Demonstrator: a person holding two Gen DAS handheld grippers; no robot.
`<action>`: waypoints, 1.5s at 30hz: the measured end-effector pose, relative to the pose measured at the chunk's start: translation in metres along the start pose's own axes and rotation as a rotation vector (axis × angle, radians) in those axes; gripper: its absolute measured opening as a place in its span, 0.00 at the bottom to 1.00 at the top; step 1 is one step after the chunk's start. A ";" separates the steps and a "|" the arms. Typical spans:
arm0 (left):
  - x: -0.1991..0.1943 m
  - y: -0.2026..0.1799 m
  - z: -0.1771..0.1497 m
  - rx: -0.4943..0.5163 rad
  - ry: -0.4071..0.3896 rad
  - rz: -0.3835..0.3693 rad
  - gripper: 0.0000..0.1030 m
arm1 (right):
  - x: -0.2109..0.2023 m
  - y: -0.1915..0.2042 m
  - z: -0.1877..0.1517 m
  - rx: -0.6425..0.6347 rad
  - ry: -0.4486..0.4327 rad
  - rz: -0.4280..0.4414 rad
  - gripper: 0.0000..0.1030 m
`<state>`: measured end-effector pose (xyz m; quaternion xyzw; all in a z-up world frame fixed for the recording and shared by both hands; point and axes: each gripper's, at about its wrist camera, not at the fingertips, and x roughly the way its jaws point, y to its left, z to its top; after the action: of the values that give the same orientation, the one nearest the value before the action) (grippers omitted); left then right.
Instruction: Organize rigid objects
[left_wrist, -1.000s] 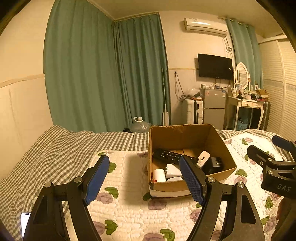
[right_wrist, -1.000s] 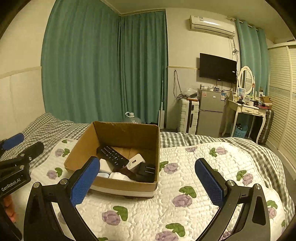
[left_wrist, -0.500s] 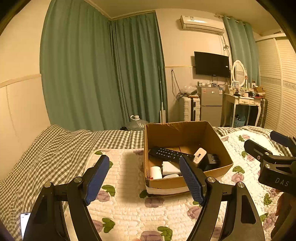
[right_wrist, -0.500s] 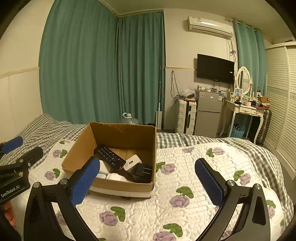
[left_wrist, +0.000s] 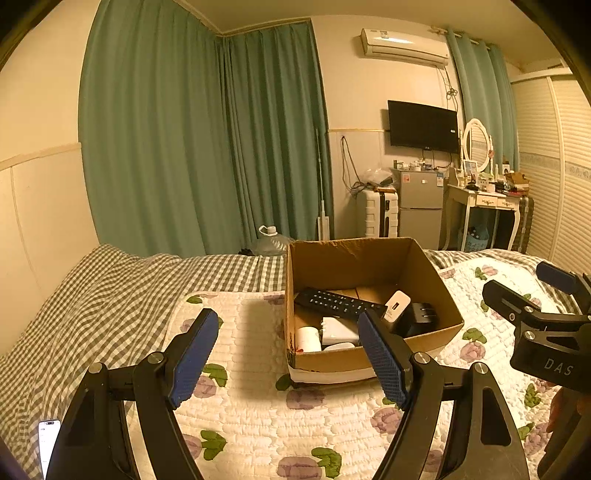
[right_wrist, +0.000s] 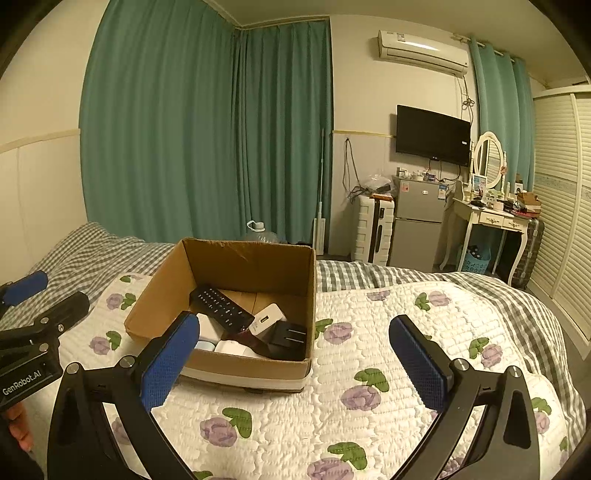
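Observation:
An open cardboard box (left_wrist: 413, 354) (right_wrist: 251, 363) sits on a floral quilt. Inside lie a black remote (left_wrist: 334, 302) (right_wrist: 221, 308), a white USB charger (left_wrist: 396, 305) (right_wrist: 266, 319), a black plug adapter (left_wrist: 419, 318) (right_wrist: 289, 336) and several white items (left_wrist: 336, 330) (right_wrist: 210, 330). My left gripper (left_wrist: 288, 360) is open and empty, in front of the box's left side. My right gripper (right_wrist: 295, 363) is open and empty, in front of the box's right corner. Each gripper shows at the edge of the other's view (left_wrist: 546, 325) (right_wrist: 33, 332).
A phone (left_wrist: 48, 443) lies on the checked blanket at the far left. The quilt (right_wrist: 388, 332) spreads right of the box. Beyond the bed stand green curtains (left_wrist: 207, 147), a water jug (left_wrist: 271, 240), a suitcase, a small fridge (right_wrist: 419, 229) and a dressing table (right_wrist: 491, 221).
Both grippers have drawn back and risen slightly, so the box looks a little smaller and farther off. The jaws stay open. Nothing in the box has moved.

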<state>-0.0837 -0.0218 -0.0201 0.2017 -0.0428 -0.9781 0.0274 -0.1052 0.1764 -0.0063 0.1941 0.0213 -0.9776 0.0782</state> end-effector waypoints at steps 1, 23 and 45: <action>0.000 0.000 0.000 -0.001 0.001 0.001 0.78 | 0.000 0.000 0.000 -0.002 0.001 0.001 1.00; 0.001 0.003 0.001 -0.007 0.000 -0.007 0.78 | 0.005 0.003 -0.002 -0.001 0.013 0.008 1.00; 0.000 0.003 0.001 -0.008 0.006 -0.009 0.78 | 0.006 0.005 -0.005 0.000 0.020 0.006 1.00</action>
<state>-0.0839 -0.0247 -0.0187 0.2049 -0.0378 -0.9778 0.0238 -0.1083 0.1706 -0.0133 0.2038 0.0212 -0.9754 0.0810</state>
